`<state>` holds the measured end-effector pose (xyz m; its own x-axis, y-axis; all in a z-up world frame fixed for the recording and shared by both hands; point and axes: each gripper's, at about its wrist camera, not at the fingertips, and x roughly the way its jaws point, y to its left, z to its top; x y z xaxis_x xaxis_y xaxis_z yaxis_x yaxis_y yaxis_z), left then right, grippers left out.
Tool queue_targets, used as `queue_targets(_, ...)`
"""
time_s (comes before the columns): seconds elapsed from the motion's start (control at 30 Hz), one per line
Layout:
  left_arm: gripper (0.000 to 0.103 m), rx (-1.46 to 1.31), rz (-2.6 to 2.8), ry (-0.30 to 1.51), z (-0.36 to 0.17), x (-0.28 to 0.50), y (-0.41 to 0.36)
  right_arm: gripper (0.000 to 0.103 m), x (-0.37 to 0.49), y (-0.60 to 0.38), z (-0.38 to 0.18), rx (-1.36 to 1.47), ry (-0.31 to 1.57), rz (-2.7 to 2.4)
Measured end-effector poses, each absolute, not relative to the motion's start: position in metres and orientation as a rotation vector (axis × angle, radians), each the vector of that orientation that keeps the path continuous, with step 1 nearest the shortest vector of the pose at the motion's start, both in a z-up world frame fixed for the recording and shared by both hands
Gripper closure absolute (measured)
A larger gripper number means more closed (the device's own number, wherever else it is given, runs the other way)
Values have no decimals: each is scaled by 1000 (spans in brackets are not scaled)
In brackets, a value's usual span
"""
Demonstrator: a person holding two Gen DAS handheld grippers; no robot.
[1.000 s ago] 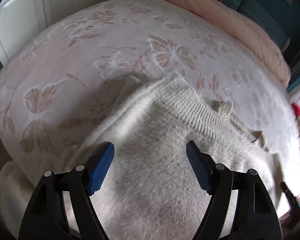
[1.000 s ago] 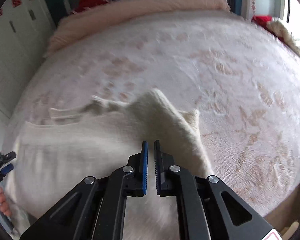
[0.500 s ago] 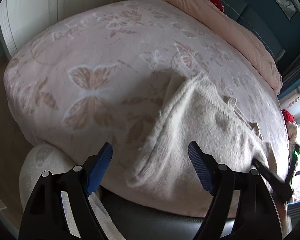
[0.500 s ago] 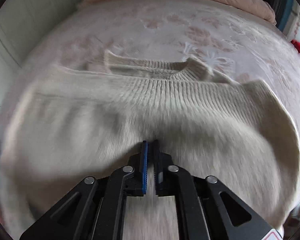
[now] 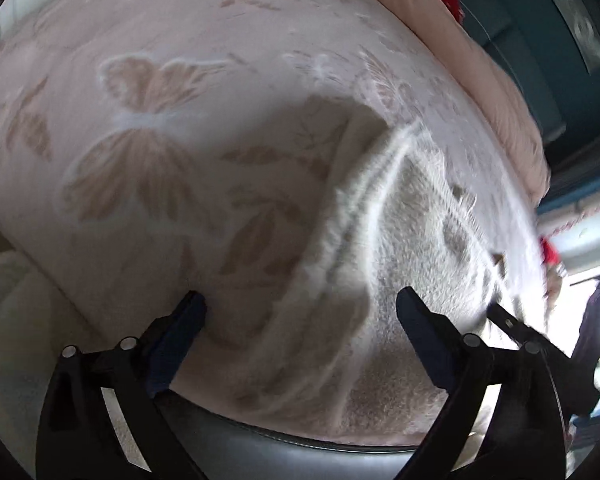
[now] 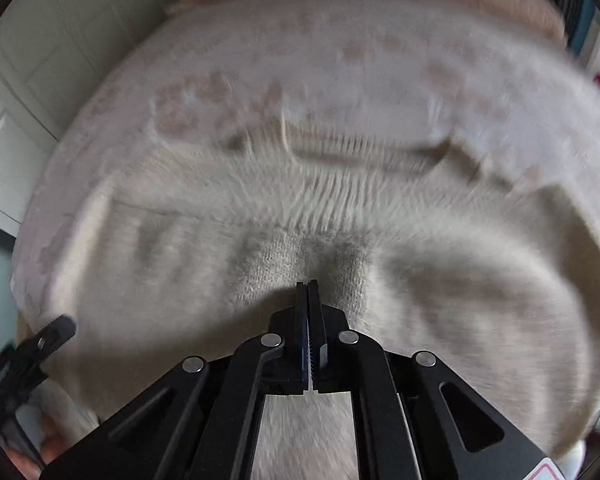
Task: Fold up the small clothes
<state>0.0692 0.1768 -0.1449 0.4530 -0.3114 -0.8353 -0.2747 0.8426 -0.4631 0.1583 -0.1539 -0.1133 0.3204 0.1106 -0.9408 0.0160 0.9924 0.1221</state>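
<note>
Right gripper (image 6: 308, 286) is clenched on a pinch of sweater (image 6: 340, 248) near mid-body. Left gripper (image 5: 300, 312) has just been opening; its jaws stand wide with only the sweater's edge under them, nothing pinched. The sweater lies spread on the bed (image 5: 140, 160), neck away. Risk — its near hem overhangs the bed's near edge, so a one-sided pull could drag it off. Open room lies further up the bed.

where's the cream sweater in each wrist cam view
Left wrist: the cream sweater lies right of centre, running down to the lower edge, partly between the wide-open left gripper fingers.
Right wrist: it spreads across the middle and lower picture, ribbed collar at the far side, the shut right gripper over its middle.
Shared landmark: the butterfly-print blanket under it.
</note>
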Motion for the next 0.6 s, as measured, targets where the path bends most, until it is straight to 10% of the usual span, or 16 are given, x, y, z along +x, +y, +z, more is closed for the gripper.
queue_targets(0.07, 20, -556, -26, 1123, -144, 71, 170, 98, 163, -152, -121, 136, 1236, 57)
queue_targets(0.2, 75, -582, -97, 1135, -134, 78, 167, 98, 169, -145, -123, 98, 1244, 58)
queue_targets(0.6, 85, -357, -516, 903, 27, 66, 16, 93, 92, -244, -52, 409, 1023, 141)
